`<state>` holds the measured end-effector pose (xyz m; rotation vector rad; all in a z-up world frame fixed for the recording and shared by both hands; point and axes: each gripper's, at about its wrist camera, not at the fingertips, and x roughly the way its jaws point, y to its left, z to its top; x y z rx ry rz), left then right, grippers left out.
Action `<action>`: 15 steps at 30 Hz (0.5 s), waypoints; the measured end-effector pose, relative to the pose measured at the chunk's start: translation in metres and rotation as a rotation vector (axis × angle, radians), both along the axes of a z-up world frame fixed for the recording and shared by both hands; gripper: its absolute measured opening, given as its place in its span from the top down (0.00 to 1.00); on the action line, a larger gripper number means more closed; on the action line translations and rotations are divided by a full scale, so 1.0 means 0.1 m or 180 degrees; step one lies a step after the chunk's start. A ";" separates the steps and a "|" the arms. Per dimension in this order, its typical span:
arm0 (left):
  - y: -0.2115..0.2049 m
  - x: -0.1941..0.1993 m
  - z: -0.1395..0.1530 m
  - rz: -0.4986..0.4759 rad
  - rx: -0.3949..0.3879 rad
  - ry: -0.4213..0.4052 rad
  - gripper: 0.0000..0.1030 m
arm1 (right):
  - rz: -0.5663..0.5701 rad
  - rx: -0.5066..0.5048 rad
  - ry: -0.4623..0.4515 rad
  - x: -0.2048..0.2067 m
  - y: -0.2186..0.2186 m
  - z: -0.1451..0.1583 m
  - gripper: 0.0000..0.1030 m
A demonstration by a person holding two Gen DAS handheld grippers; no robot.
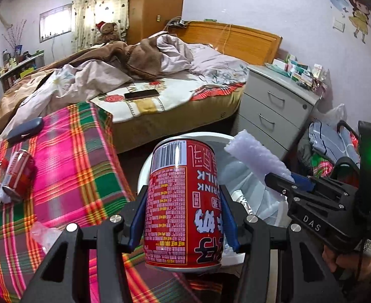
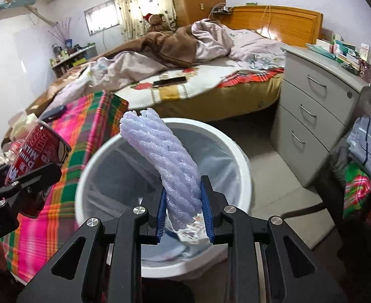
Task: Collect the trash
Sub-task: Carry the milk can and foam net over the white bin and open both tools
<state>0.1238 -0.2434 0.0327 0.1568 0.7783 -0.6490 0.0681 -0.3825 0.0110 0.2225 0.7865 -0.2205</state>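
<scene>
Hovering over the white bin [image 2: 238,151]: left gripper [image 1: 182,217] clamping an upside-down red milk can [image 1: 184,202] near the rim, right gripper [image 2: 184,210] pinching purple foam netting [image 2: 167,161] above the opening (presumably lining up both drops).

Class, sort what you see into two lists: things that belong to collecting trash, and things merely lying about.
Job: can in left tongs; foam net in right tongs; bin; second can on the plaid cloth.

Lying about: phone, teddy bear, drawers.
</scene>
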 end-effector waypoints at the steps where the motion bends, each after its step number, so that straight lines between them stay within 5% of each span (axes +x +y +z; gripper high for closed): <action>1: -0.04 0.00 -0.02 -0.0017 0.0002 0.0023 0.47 | -0.0003 0.0010 0.0022 0.00 -0.02 -0.02 0.75; 15: -0.32 0.06 -0.19 -0.0109 0.0078 0.0142 0.47 | -0.0061 -0.0050 0.0274 0.02 -0.18 -0.20 0.72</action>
